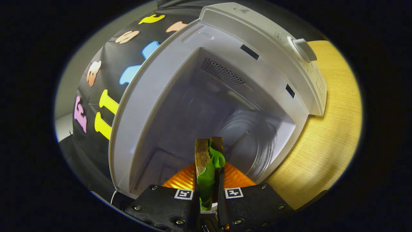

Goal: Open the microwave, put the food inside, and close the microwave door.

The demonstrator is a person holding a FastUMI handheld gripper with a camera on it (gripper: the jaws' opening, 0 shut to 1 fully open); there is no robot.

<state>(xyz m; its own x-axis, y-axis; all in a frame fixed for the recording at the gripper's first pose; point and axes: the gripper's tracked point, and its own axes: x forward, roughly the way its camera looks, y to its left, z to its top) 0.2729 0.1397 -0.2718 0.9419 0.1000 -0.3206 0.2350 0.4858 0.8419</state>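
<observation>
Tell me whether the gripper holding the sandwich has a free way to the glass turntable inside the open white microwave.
Probably yes: the gripper, shut on the lettuce sandwich, faces the open cavity; nothing blocks the glass turntable.

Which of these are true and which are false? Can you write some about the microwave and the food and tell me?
1. The microwave is open. True.
2. The gripper holds a sandwich with green lettuce. True.
3. The sandwich already lies on the glass turntable. False: it is held between the fingers, at the opening.
4. The microwave stands on a black metal table. False: on a light wooden table.
</observation>
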